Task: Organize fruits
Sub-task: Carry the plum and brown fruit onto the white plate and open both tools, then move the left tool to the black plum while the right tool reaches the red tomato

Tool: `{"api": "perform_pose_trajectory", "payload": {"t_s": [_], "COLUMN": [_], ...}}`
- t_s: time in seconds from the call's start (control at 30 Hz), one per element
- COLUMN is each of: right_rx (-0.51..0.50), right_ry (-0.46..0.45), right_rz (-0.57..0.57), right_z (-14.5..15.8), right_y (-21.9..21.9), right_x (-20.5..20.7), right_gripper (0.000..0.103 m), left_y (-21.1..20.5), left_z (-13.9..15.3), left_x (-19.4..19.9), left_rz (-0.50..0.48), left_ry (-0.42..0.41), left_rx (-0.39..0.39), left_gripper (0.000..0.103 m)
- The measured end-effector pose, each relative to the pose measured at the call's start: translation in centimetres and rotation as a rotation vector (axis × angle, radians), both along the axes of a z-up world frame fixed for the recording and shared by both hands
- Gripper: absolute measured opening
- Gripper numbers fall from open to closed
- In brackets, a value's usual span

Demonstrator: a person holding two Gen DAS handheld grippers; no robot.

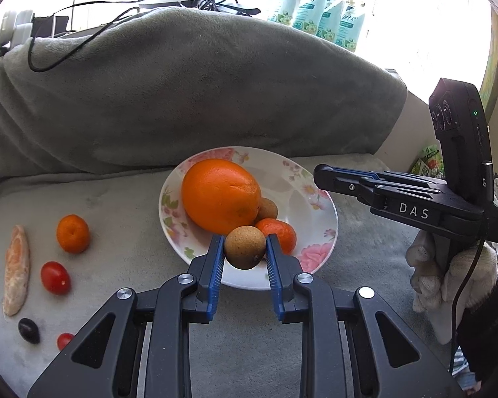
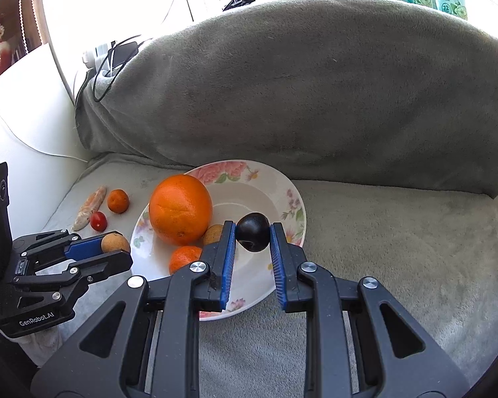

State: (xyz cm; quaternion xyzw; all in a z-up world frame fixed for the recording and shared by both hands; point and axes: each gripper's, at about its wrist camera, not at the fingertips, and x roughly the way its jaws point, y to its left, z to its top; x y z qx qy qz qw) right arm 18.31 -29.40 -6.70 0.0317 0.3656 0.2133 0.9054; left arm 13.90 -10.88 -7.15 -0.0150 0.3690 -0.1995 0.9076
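A floral white plate (image 1: 315, 212) (image 2: 259, 195) on the grey blanket holds a big orange (image 1: 220, 194) (image 2: 181, 209), a small mandarin (image 1: 279, 233) (image 2: 184, 258) and a brown longan (image 1: 266, 208) (image 2: 212, 234). My left gripper (image 1: 244, 248) (image 2: 116, 252) is shut on another brown longan (image 1: 244, 247) (image 2: 115, 243) over the plate's near rim. My right gripper (image 2: 253, 233) (image 1: 318, 174) is shut on a dark purple fruit (image 2: 253, 232) above the plate's middle.
Left of the plate lie a mandarin (image 1: 73, 233) (image 2: 118, 200), a cherry tomato (image 1: 55, 277) (image 2: 98, 221), a peeled citrus segment (image 1: 16, 270) (image 2: 91, 207), a dark grape (image 1: 29, 330) and another tomato (image 1: 64, 340). A blanket-covered cushion (image 1: 182, 99) rises behind.
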Motion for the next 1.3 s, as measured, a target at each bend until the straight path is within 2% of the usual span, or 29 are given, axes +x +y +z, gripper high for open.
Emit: {"api": "perform_pose_trajectory", "payload": {"t_s": [0.77, 0.83, 0.9, 0.97, 1.13, 1.2, 1.3], "right_rx": [-0.003, 0.003, 0.004, 0.003, -0.001, -0.003, 0.0], "right_ry": [0.018, 0.017, 0.01, 0.001, -0.014, -0.021, -0.033], "right_rz": [-0.002, -0.004, -0.008, -0.012, -0.025, -0.033, -0.045], "right_z": [-1.0, -0.9, -0.8, -0.6, -0.2, -0.1, 0.2], "right_y": [0.4, 0.3, 0.3, 0.2, 0.1, 0.1, -0.1], "right_x": [0.6, 0.5, 0.4, 0.3, 0.1, 0.0, -0.1], "right_gripper": [0.023, 0.03, 0.045, 0.052, 0.068, 0.078, 0.085], "left_y": [-0.6, -0.6, -0.6, -0.5, -0.6, -0.6, -0.5], "left_z": [-0.6, -0.6, -0.6, -0.5, -0.2, -0.1, 0.1], "left_x": [0.5, 0.4, 0.4, 0.3, 0.1, 0.0, -0.1], "left_rz": [-0.02, -0.021, -0.021, -0.021, -0.023, -0.024, -0.023], "left_ry": [0.014, 0.012, 0.012, 0.011, 0.002, -0.002, -0.008], "left_rx": [0.0, 0.0, 0.001, 0.001, -0.003, -0.004, -0.006], "left_gripper": [0.024, 0.024, 0.024, 0.026, 0.037, 0.044, 0.052]}}
